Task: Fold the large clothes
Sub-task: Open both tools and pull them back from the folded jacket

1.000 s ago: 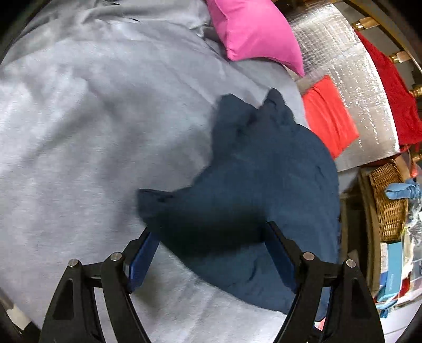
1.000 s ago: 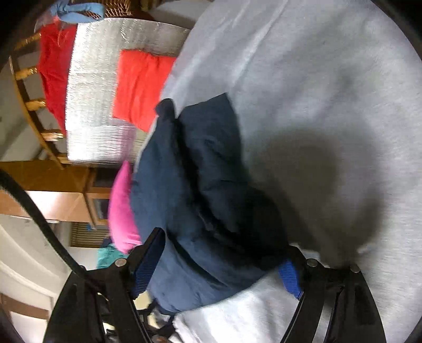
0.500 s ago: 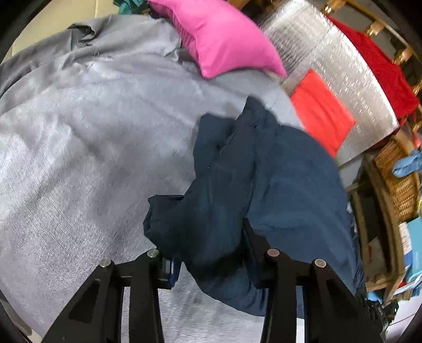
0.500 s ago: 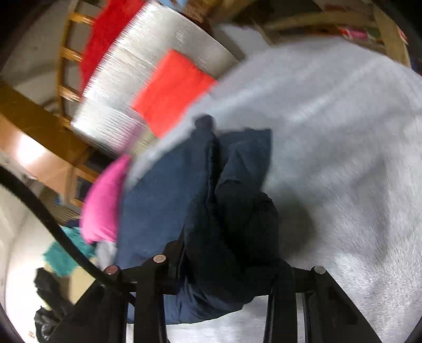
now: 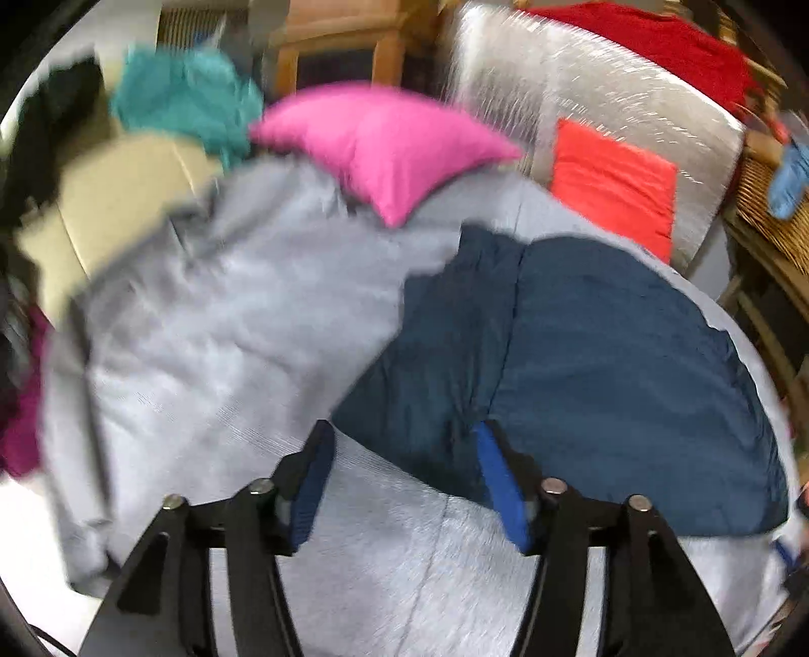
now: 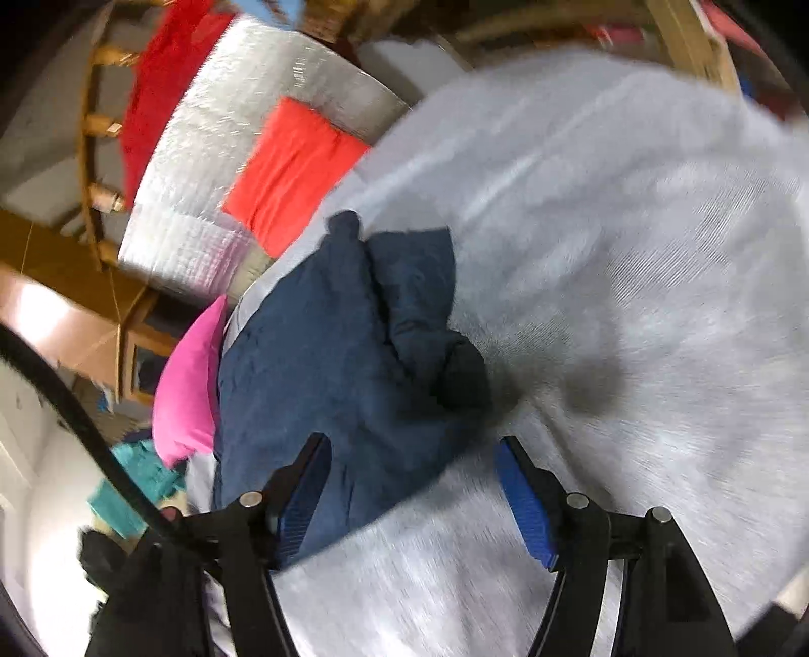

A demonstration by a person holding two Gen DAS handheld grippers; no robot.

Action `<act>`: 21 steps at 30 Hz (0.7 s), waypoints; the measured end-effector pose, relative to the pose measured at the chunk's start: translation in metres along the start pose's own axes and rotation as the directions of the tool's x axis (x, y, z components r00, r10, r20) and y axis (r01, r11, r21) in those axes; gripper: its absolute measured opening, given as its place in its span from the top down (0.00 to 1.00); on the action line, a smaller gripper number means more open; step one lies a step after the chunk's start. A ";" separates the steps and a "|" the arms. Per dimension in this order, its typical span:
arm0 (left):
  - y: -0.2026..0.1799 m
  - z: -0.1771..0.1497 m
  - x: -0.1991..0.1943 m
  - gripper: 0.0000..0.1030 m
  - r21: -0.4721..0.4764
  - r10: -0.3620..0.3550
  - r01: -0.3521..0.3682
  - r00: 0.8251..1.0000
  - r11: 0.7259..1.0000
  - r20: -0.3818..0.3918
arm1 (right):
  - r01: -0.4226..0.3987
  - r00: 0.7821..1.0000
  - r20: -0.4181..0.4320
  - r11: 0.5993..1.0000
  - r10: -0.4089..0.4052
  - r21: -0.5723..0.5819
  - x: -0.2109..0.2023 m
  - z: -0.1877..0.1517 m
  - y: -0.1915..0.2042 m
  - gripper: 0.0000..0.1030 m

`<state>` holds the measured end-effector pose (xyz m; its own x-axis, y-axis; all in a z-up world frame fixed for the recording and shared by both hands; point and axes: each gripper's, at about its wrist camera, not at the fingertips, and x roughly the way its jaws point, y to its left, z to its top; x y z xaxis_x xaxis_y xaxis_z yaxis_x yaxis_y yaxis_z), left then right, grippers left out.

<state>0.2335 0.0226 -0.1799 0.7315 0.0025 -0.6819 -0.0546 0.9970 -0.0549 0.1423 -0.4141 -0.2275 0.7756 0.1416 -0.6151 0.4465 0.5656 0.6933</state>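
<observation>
we see both sets of fingers spread wide, gripping nothing: left gripper (image 5: pixel 402 477) and right gripper (image 6: pixel 412 485) over the navy garment (image 5: pixel 581 364), bunched on the grey sheet (image 6: pixel 632 252). no legible writing.

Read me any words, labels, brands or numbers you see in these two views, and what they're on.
None can be read. The navy garment, grey sheet, pink pillow and red cloth show no print, and the shelf clutter is too blurred to show any.
</observation>
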 end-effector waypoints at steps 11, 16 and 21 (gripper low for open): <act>-0.025 0.004 -0.161 0.12 0.166 0.027 -0.077 0.958 0.983 0.285 | 0.147 0.978 0.202 0.851 -0.050 -0.504 -0.131 -0.070 0.115 0.22; -0.030 0.003 -0.227 0.03 0.182 0.021 -0.099 0.922 0.978 0.387 | 0.218 0.947 0.320 0.743 -0.005 -0.633 -0.195 -0.112 0.161 0.18; -0.028 -0.001 -0.279 0.01 0.179 -0.003 -0.090 0.887 0.980 0.461 | 0.234 0.915 0.400 0.734 0.056 -0.638 -0.249 -0.138 0.181 0.14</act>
<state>0.0298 -0.0063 0.0114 0.9626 0.0350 -0.2687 0.0026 0.9904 0.1383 -0.0316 -0.2349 -0.0011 0.9128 -0.1641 -0.3740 0.2250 0.9663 0.1253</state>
